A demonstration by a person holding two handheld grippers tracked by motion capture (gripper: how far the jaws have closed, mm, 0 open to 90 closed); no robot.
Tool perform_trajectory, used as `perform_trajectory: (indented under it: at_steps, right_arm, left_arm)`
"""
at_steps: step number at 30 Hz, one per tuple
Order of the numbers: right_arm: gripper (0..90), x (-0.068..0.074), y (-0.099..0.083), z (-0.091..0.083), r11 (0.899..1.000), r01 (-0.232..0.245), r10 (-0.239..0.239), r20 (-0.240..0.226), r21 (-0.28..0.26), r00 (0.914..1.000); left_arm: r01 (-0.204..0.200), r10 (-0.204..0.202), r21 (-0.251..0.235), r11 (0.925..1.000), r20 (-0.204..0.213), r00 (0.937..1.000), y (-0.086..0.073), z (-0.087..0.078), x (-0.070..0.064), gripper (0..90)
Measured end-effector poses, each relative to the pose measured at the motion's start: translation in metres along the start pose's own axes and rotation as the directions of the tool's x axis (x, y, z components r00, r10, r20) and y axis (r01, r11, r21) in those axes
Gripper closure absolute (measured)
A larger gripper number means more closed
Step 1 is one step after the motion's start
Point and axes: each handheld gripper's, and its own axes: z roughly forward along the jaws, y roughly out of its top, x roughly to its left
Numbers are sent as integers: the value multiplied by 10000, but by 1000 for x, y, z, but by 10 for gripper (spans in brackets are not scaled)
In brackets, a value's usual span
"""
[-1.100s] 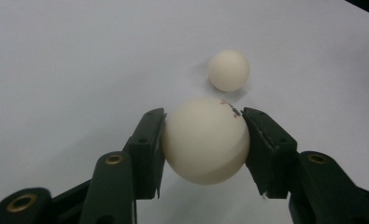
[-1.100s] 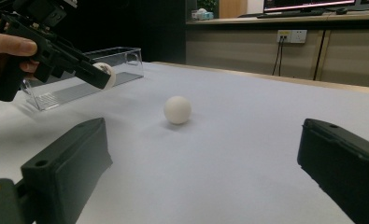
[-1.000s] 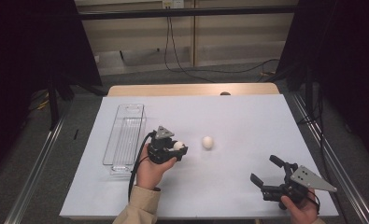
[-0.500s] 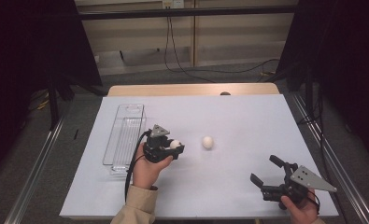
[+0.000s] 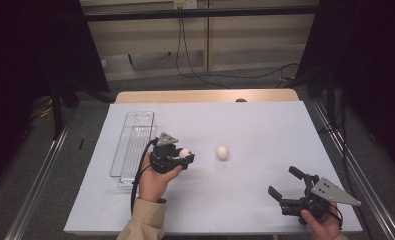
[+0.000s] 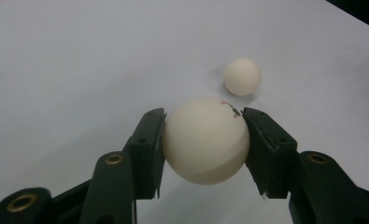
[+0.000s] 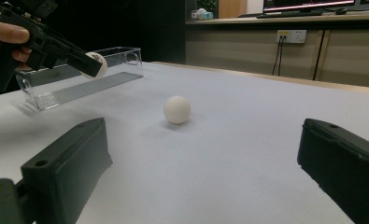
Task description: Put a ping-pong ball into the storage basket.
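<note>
The left hand-held gripper (image 6: 204,128) clamps a cream ball (image 6: 205,140) with small red-black print; the right hand-held gripper (image 5: 291,186) gapes wide over the white table (image 5: 265,130), dark room behind.

held ball (image 6: 205,140) cream, red-black print | table (image 5: 265,130) white | tray (image 5: 135,145) clear

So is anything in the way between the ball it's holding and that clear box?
Nothing visible. The left gripper holds the ball in the air just right of the clear tray, with only bare table between them. The other ball lies on the far side.
</note>
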Motion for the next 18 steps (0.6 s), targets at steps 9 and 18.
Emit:
perform_trajectory:
  at_steps: [9,18]
  right_arm:
    - [18,0,0,0,10000,17,-17,-5,-10,10000]
    - [18,0,0,0,10000,39,-39,-33,-38,10000]
  left_arm:
    - [10,-10,-57,10000,-48,10000,1,-4,2,511]
    - [117,-118,-143,9998,-43,9999,2,-9,4,511]
